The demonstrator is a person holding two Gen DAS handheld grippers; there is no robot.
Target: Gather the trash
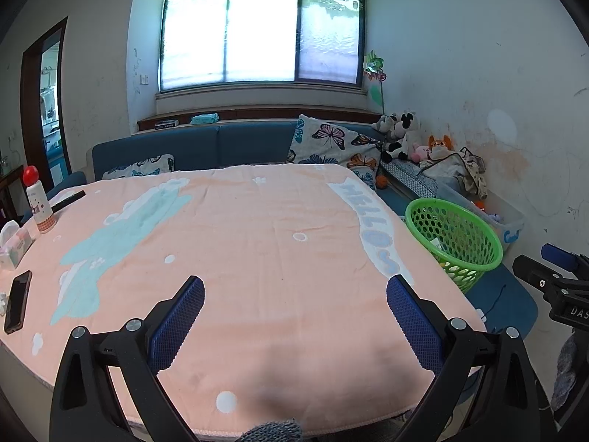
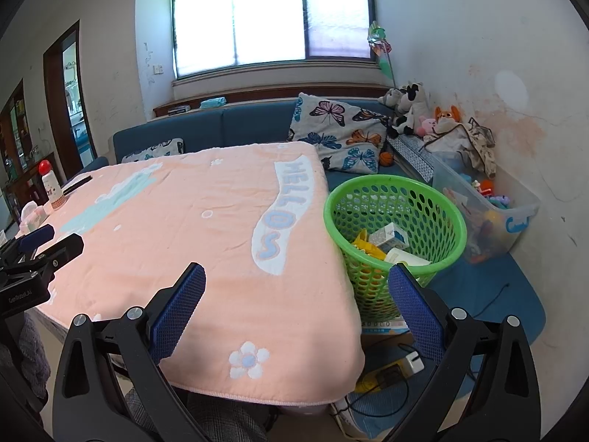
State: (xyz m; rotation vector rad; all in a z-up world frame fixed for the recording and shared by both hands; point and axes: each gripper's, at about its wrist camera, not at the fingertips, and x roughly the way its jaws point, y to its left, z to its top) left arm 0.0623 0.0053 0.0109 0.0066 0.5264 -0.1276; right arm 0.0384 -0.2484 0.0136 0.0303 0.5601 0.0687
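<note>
A green mesh basket (image 2: 394, 221) stands at the right side of the table and holds a small carton (image 2: 390, 236), yellow scraps and a white wrapper. The same basket (image 1: 454, 237) shows in the left wrist view. My left gripper (image 1: 294, 291) hovers open over the near edge of the pink cloth (image 1: 257, 239), nothing between its blue pads. My right gripper (image 2: 296, 280) is open too, over the table's near right corner beside the basket, and it holds nothing. I see no loose trash on the cloth.
At the table's left edge lie a black phone (image 1: 17, 301), a tissue pack (image 1: 14, 245), a red-capped bottle (image 1: 38, 202) and a remote (image 1: 68, 199). A blue sofa (image 1: 206, 147) with butterfly pillows lies beyond. A clear toy bin (image 2: 489, 213) sits right; cables and boxes (image 2: 390, 372) lie on the floor.
</note>
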